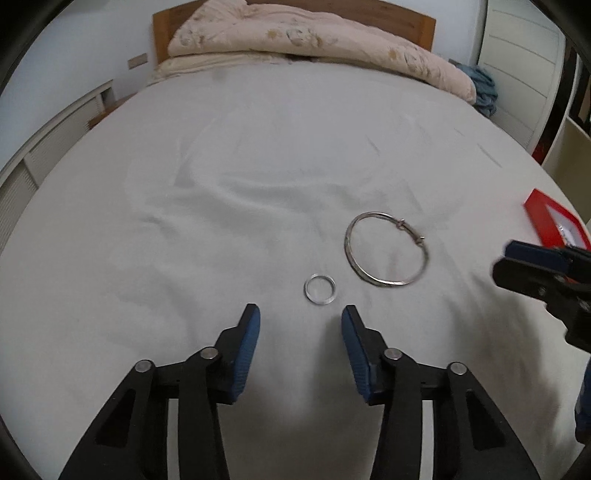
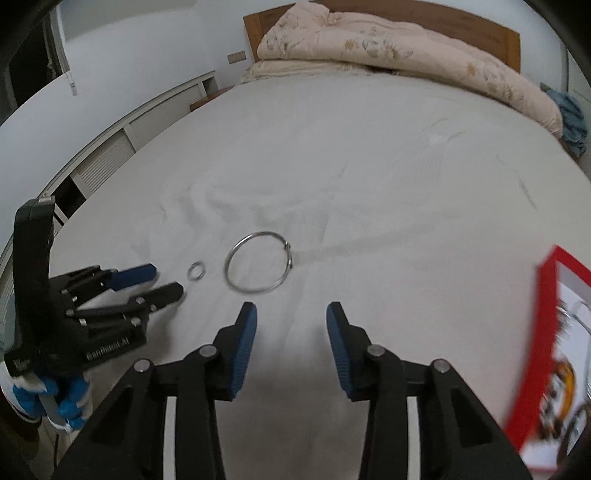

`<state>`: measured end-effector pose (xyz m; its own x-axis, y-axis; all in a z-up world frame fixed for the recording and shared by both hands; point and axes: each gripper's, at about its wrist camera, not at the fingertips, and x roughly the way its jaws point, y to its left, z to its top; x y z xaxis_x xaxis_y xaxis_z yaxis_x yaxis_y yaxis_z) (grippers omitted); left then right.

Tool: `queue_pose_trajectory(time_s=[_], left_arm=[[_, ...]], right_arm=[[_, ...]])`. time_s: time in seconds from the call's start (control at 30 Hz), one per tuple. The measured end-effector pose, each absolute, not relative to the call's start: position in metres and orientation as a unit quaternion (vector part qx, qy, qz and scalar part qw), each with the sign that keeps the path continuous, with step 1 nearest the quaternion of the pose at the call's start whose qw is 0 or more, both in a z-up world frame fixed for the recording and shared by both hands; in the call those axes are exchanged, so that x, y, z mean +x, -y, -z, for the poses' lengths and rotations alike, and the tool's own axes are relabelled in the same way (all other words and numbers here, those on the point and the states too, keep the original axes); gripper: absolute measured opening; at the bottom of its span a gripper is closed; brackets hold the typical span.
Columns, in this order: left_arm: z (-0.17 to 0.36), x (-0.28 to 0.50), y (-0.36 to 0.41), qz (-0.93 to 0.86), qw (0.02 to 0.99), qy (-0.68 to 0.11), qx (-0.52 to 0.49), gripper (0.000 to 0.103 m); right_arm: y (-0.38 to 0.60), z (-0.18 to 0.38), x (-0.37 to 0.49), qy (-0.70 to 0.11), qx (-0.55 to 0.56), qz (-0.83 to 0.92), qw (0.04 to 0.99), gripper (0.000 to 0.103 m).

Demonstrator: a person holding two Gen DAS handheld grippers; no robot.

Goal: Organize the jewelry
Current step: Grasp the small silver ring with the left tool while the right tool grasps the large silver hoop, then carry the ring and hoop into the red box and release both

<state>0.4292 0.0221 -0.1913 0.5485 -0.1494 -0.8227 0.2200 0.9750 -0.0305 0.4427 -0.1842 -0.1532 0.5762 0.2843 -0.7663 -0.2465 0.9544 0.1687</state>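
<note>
A small silver ring (image 1: 320, 290) lies flat on the white bed sheet (image 1: 258, 184), just ahead of my open, empty left gripper (image 1: 301, 319). A larger silver bangle (image 1: 386, 253) lies to its right. In the right wrist view the ring (image 2: 195, 271) and the bangle (image 2: 258, 262) lie ahead and left of my open, empty right gripper (image 2: 291, 317). The left gripper (image 2: 168, 282) shows there, open, its tips close to the ring. A red jewelry box (image 2: 550, 354) lies open at the right, with pieces inside. The right gripper's body enters the left wrist view at the right edge.
A folded beige quilt (image 1: 314, 40) lies at the wooden headboard (image 1: 406, 18). A blue cloth (image 1: 484, 92) sits at the bed's far right corner. White louvered cabinets (image 2: 107, 155) run along the bed's left side. The red box (image 1: 554, 221) shows at the right edge.
</note>
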Motion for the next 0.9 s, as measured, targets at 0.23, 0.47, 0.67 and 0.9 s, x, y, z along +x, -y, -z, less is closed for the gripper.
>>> queue_pose_trajectory(time_s=[0.23, 0.47, 0.67, 0.9], left_arm=[[0.201, 0.442, -0.014, 0.135, 0.879, -0.453, 0.055, 0.037], [0.204, 0.440, -0.012, 0.162, 0.879, -0.444, 0.064, 0.020], [0.199, 0.441, -0.016, 0.165, 0.881, -0.441, 0.058, 0.020], [0.186, 0.433, -0.022, 0.149, 0.884, -0.440, 0.056, 0.020]], right_arm=[[0.168, 0.185, 0.481, -0.452, 0.019, -0.165, 0.877, 0.027], [0.155, 0.196, 0.502, -0.457, -0.008, -0.165, 0.874, 0.017], [0.138, 0.197, 0.507, -0.464, -0.064, -0.161, 0.869, 0.006], [0.149, 0.168, 0.483, -0.429, -0.061, -0.152, 0.888, 0.005]])
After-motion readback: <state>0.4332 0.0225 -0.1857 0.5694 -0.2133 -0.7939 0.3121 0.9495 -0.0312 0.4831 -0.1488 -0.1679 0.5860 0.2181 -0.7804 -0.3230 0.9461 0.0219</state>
